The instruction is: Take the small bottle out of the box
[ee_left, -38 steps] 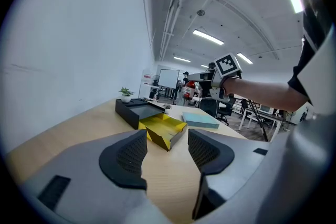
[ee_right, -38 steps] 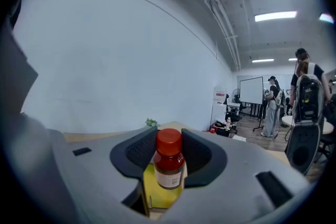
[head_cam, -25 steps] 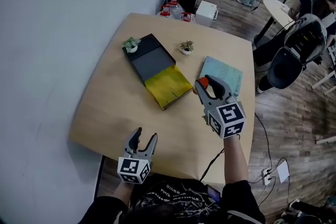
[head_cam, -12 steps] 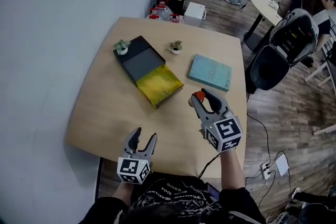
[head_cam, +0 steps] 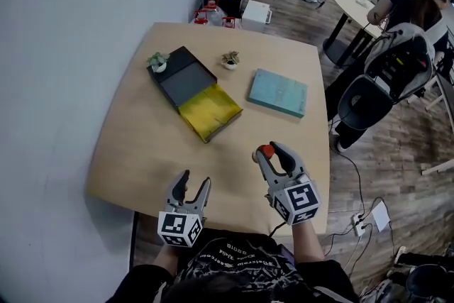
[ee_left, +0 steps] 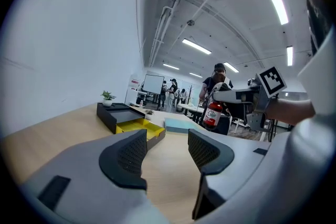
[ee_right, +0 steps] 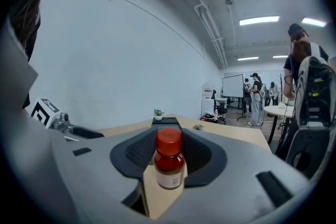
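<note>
My right tongs [head_cam: 269, 150] are clenched on the small bottle [head_cam: 266, 151], the two ribbed pads pressing on opposite sides of its body just under the red cap. In the right gripper view the bottle [ee_right: 169, 162] stands upright between them, showing dark reddish contents and a pale label. It is out of the box [head_cam: 183, 78] and well apart from it, over the near right part of the tabletop [head_cam: 142, 145]. From the left gripper view it looks lifted clear of the wood, not resting on it. The box lies open toward the far left, with a yellow tray [head_cam: 211, 112] at its near end, a teal book [head_cam: 278, 91] to its right, and two little potted plants [head_cam: 157, 62] behind. My left tongs [head_cam: 193, 184] hang released at the near edge, jaws apart with only bare wood between them. I judge the bottle light and stiff, so it needs little squeeze. I cannot tell glass from plastic, so I would treat it as breakable and set it down gently. Its body is round and smooth, and the label may be slick, so it could twist or slide between the pads. A hold across the body below the cap seems the right one, since the cap is narrower and might turn.
</note>
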`<state>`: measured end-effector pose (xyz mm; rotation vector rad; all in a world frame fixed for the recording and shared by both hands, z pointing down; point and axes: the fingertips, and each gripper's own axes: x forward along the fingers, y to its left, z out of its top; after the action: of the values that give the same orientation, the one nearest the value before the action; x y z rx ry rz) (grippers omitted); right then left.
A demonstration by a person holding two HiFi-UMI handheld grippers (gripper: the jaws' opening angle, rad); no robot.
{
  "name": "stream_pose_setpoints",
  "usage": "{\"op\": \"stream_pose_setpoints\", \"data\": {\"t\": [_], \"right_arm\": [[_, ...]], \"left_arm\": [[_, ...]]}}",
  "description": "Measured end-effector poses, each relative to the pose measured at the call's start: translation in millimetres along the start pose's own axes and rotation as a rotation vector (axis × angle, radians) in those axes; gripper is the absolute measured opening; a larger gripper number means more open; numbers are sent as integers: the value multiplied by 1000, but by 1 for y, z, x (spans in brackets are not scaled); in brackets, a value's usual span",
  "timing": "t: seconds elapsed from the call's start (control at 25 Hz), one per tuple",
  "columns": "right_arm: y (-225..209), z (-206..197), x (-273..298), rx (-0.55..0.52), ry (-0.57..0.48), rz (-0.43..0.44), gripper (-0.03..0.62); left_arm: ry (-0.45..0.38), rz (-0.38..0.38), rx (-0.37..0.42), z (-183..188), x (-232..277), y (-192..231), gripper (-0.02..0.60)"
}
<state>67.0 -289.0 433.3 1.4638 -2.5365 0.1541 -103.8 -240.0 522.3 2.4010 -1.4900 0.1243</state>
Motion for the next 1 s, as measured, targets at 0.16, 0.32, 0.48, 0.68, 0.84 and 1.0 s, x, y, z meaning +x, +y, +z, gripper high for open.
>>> {"op": "stream_pose_setpoints", "data": {"t": [0.16,0.32,0.48,0.68,0.84,1.0], "right_arm": [[8,-25,-17,12,-6,-40,144],[16,-41,-34,11,-9,-66,144],[26,-58,-43,5,10,-78,144],[29,-70,-52,44,15,-105,144],[29,-77,-55,45,29,-100,144],[32,-80,-55,39,36,-90,144]], "left_arm": [[0,-2,1,-3,-3,-4,250],[8,-19,7,-5,-6,-12,250],[21,-51,18,-9,-6,-21,250],[29,-64,14,-15,-9,-28,250],[31,-63,9,-16,-7,-29,250],[33,-75,15,-17,-7,-32,244]]}}
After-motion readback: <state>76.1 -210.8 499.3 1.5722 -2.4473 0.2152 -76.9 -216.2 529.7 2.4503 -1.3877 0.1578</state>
